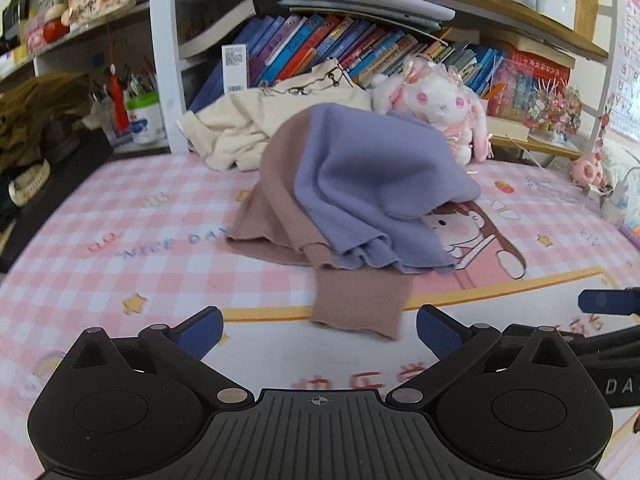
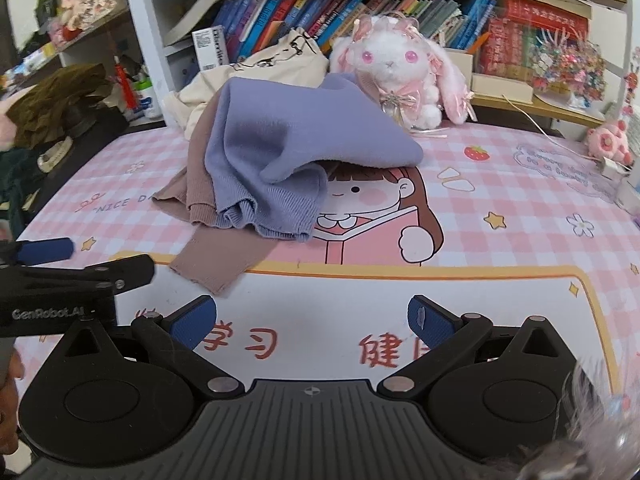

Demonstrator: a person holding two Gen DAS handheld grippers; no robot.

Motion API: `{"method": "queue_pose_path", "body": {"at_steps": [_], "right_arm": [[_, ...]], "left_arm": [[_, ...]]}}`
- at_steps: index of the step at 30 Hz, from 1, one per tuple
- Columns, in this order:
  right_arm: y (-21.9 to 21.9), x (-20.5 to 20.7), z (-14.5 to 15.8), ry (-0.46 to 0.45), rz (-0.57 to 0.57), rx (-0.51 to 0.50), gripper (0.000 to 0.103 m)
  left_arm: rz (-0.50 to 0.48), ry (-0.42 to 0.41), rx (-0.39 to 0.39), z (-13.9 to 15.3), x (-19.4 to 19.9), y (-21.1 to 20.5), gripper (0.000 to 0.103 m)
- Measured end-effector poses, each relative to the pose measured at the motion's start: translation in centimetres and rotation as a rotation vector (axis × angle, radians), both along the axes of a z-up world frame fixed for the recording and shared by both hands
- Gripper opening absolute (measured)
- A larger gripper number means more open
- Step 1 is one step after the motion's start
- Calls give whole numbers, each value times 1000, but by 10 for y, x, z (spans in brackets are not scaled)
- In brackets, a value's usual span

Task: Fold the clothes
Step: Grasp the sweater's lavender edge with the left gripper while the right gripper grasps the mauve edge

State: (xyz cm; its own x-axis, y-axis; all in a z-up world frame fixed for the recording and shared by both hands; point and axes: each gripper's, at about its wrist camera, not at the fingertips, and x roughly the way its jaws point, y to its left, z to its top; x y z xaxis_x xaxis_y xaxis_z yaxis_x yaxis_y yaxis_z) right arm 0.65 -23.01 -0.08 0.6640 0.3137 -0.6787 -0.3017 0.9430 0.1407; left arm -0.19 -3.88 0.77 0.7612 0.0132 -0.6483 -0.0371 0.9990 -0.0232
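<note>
Purple and brown sweater [image 1: 352,192] heaped on the pink checked table [image 1: 120,248], left tongs [image 1: 318,330] and right tongs [image 2: 312,318] both wide, empty, just before the sweater

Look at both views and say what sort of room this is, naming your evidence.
Probably a child's bedroom or study corner: a crowded row of books on the shelf, a white plush rabbit, and a pink checked cartoon desk mat with a purple-and-brown sweater heaped on it.
</note>
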Motion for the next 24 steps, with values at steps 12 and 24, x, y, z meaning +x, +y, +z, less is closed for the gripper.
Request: {"method": "queue_pose_path", "body": {"at_steps": [12,24], "right_arm": [[-97,27,-3,12,-8,18,103],[-138,32,-14,-29,88,82,103]], "left_arm": [[92,86,68,-7,3,-80,103],[147,66,135,-4,-9,-133,103]]}}
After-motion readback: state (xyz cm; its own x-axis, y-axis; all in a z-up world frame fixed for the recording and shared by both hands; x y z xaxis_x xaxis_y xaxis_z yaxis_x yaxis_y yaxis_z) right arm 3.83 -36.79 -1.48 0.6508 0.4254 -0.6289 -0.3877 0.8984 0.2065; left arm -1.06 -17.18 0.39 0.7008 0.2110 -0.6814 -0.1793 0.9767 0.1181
